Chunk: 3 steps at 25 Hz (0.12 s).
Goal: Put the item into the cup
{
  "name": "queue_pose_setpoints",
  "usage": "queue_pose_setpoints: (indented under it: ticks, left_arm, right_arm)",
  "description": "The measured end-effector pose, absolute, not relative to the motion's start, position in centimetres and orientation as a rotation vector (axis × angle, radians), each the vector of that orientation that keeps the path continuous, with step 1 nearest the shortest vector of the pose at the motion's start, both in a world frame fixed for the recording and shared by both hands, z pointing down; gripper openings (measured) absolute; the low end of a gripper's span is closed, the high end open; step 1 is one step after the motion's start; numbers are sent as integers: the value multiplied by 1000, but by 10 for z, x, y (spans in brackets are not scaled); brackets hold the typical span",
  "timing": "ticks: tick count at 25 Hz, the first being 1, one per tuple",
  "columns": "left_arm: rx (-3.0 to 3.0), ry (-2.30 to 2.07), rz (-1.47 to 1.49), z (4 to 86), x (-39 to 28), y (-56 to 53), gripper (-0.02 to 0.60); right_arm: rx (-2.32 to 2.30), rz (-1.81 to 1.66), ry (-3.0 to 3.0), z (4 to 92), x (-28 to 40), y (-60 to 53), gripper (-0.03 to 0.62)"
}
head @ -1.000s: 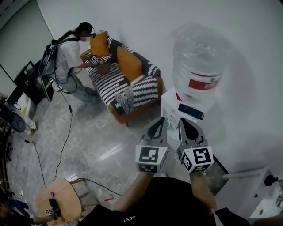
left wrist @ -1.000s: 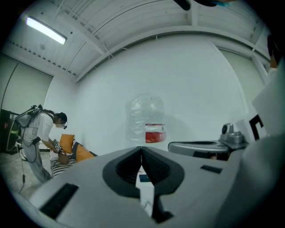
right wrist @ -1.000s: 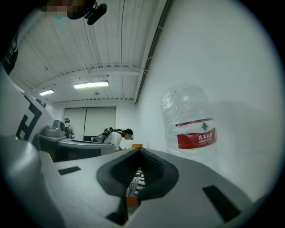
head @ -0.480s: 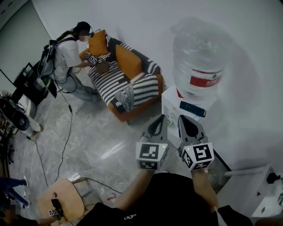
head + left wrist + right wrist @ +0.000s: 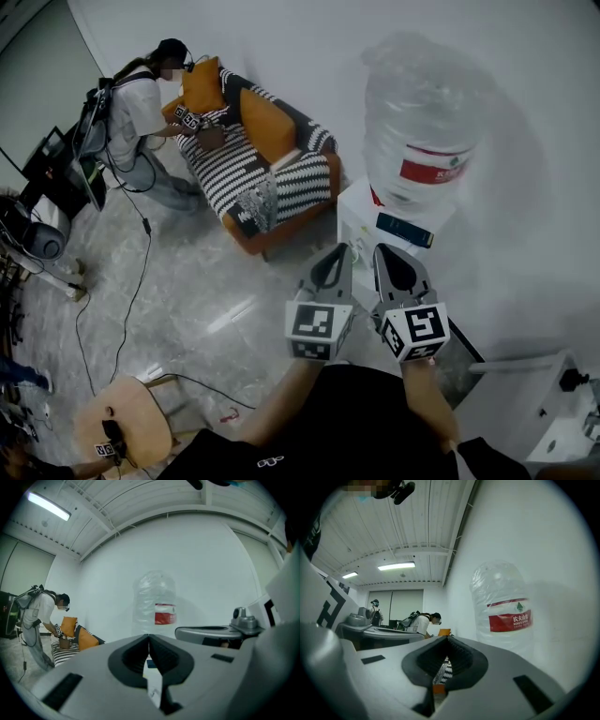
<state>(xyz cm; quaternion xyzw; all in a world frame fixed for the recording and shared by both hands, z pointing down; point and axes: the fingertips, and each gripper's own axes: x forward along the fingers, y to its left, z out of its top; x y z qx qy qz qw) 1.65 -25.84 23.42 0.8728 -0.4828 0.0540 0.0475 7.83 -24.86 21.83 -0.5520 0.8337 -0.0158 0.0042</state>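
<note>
No cup and no item to go in it show in any view. My left gripper [image 5: 339, 253] and right gripper [image 5: 384, 251] are held side by side at chest height, both pointing at a water dispenser [image 5: 361, 220]. In the left gripper view the left gripper [image 5: 149, 637] has its jaws shut with nothing between them. The right gripper [image 5: 447, 638] is likewise shut and empty in its own view. A large clear water bottle [image 5: 422, 131] with a red label stands on the dispenser, just beyond the fingertips.
A striped sofa [image 5: 258, 183] with orange cushions stands against the white wall at the left. A person [image 5: 136, 108] bends over it with grippers. A wooden stool [image 5: 122, 422] and a floor cable [image 5: 141, 281] lie at lower left. White equipment [image 5: 553, 412] sits at lower right.
Both grippers have stayed shut and side by side, shifting only slightly. The head view has drifted a little. Legs seen at the lower left half a second ago have gone from view.
</note>
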Motion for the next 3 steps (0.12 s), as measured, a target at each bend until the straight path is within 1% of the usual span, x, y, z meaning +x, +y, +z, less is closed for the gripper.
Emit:
queue_pose_setpoints:
  ticks: [3]
  left_arm:
    - [2682, -1475, 163, 233, 18, -260, 14]
  right_arm:
    - [-1728, -45, 2616, 219, 79, -250, 10]
